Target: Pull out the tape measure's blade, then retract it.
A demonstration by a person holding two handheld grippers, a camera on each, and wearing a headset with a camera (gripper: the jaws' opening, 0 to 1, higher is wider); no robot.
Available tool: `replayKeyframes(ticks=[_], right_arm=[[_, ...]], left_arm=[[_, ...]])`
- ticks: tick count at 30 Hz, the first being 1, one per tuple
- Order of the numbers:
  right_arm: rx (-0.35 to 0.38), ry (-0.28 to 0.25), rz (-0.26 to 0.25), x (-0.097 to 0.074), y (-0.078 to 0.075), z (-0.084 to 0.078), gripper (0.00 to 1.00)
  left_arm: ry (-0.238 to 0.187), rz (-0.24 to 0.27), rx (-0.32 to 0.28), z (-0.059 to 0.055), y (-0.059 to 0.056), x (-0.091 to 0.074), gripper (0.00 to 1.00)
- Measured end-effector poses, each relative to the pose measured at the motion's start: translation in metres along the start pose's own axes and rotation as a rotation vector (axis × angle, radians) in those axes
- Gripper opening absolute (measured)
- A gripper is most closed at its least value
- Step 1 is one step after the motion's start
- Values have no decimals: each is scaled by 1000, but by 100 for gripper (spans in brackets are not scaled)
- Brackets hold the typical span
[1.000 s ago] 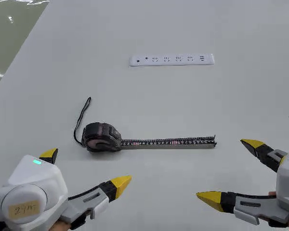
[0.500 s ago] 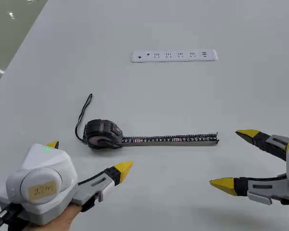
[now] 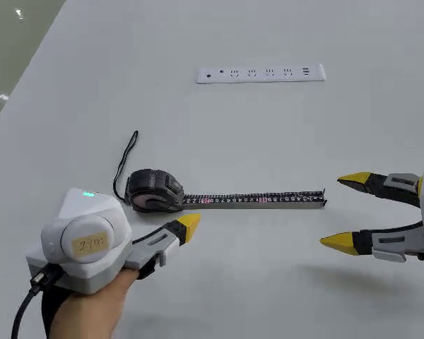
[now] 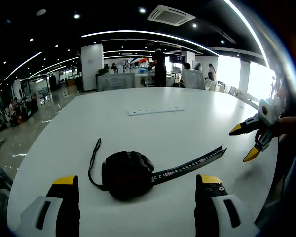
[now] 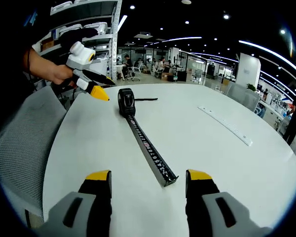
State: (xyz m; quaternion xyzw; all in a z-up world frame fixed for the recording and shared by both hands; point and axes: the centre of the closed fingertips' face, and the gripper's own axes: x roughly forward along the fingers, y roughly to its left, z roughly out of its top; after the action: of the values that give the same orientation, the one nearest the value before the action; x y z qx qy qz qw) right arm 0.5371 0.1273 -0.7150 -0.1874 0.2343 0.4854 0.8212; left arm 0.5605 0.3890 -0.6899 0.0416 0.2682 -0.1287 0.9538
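A black tape measure (image 3: 154, 191) lies on the white table (image 3: 268, 134), its blade (image 3: 254, 200) drawn out flat to the right and ending in a hook (image 3: 324, 198). A black wrist strap (image 3: 124, 166) trails behind the case. My left gripper (image 3: 152, 217) is open just in front of the case (image 4: 128, 174), which sits between its jaws without touching them. My right gripper (image 3: 332, 212) is open just right of the blade's end (image 5: 168, 179), touching nothing. Each gripper appears in the other's view: the right gripper (image 4: 239, 145) and the left gripper (image 5: 106, 89).
A white power strip (image 3: 261, 73) lies flat at the far side of the table, also seen as the power strip (image 4: 155, 111) behind the tape. The table's left edge (image 3: 28, 63) borders a glossy floor. People and desks stand far behind.
My left gripper has come forward up to the tape's case. My right gripper has risen and moved in toward the blade's end. The tape itself has not moved.
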Motion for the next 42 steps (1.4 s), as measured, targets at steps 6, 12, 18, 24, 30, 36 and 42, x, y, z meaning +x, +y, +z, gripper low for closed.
replayKeyframes(ticks=[6, 12, 18, 24, 30, 36, 42], right_arm=[[-12, 20, 33, 8, -11, -10, 55], [-21, 12, 77, 16, -17, -13, 51], [-42, 25, 139, 24, -20, -20, 44], [-69, 47, 177, 27, -24, -26, 36], [-76, 51, 196, 33, -27, -29, 28], [-74, 50, 198, 34, -27, -29, 21], [-92, 52, 198, 38, -28, -32, 15]], left_arm=[[-5, 14, -15, 1, 0, 11, 88], [-2, 20, -28, 3, -2, 22, 88], [9, 34, -30, 3, 1, 34, 87], [22, 48, -33, 1, 5, 42, 85], [29, 63, -40, -2, 7, 49, 83], [35, 68, -38, -4, 8, 51, 81], [56, 91, -51, -10, 13, 57, 78]])
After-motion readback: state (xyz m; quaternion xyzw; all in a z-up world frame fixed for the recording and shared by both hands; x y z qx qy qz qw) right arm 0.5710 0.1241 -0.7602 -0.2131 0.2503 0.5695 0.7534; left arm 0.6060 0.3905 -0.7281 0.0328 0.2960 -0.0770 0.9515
